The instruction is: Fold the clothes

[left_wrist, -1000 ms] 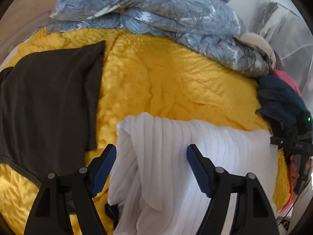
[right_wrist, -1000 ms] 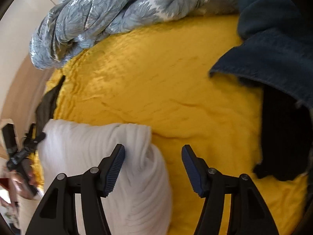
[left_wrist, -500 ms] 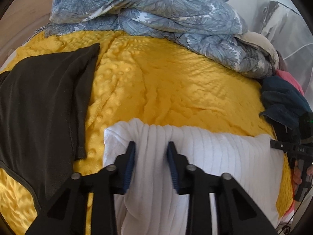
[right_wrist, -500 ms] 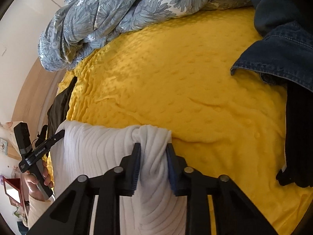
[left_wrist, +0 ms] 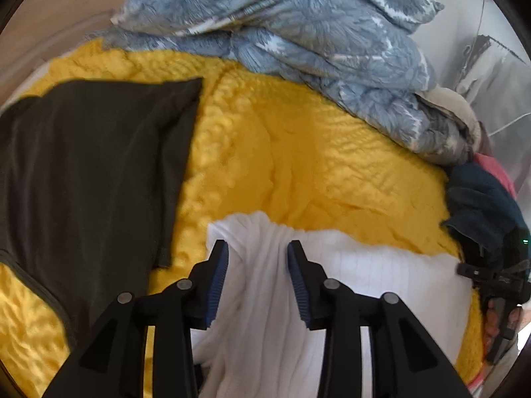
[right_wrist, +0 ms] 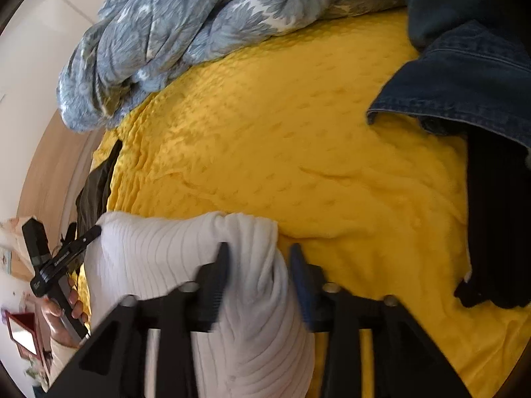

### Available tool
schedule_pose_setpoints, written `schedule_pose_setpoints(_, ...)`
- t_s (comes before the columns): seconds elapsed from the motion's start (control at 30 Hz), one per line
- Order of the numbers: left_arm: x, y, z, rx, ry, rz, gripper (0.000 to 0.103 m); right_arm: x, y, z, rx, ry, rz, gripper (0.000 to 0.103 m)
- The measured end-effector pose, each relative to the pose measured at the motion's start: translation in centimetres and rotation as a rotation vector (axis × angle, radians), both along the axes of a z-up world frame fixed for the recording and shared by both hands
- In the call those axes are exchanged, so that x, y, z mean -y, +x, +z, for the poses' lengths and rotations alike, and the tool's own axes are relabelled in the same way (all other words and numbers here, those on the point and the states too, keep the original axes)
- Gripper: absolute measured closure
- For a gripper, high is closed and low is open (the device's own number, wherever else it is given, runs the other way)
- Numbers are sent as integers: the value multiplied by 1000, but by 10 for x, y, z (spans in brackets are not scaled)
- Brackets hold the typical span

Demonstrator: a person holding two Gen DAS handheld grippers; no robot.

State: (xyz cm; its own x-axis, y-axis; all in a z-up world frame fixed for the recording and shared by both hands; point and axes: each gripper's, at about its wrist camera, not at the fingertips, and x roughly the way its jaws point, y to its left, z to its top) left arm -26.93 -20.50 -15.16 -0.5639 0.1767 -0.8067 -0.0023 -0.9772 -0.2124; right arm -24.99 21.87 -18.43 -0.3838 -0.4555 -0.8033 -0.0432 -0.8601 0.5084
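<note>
A white ribbed garment (left_wrist: 365, 275) lies at the near edge of the yellow blanket (left_wrist: 315, 152); it also shows in the right wrist view (right_wrist: 159, 255). My left gripper (left_wrist: 257, 258) is shut on a bunched fold near the garment's left end. My right gripper (right_wrist: 259, 262) is shut on a bunched fold near its right end. Both folds are held just above the blanket. The garment's lower part hangs out of sight below the fingers.
A dark garment (left_wrist: 83, 172) lies flat at the left. A grey-blue floral duvet (left_wrist: 315, 39) is piled at the back. Blue jeans (right_wrist: 464, 76) and a black garment (right_wrist: 497, 225) lie at the right, with dark and pink clothes (left_wrist: 481, 199) there too.
Both grippers were open around the white garment one second ago, then closed on its folds. Since then both have moved the garment a little forward over the blanket.
</note>
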Motion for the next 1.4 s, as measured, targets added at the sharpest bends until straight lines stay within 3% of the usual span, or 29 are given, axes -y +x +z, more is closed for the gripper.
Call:
schedule_pose_setpoints(0.07, -7, 2, 4, -28, -92, 9, 60, -3, 0, 1, -3, -3, -10, 58)
schedule_pose_setpoints(0.13, -12, 2, 6, -46, -133, 6, 60, -2, 1, 1, -4, 1, -9, 58)
schedule_pose_setpoints(0.63, -11, 2, 16, -86, -168, 56, 48, 10, 1, 2, -14, 62, 19, 58)
schedule_pose_setpoints(1.07, -13, -1, 10, -65, -181, 59, 47, 13, 2, 1, -18, 78, 28, 58)
schedule_pose_setpoints(1.17, -9, -2, 8, -54, -163, 62, 55, 12, 2, 0, -18, 73, 28, 63)
schedule_pose_setpoints(1.3, -4, -4, 3, -20, -94, 59, 76, 12, 2, 0, -20, 56, 33, 72)
schedule_pose_setpoints(1.4, -1, -6, 0, 8, -36, 55, 79, 13, 3, 1, -25, 59, 38, 74)
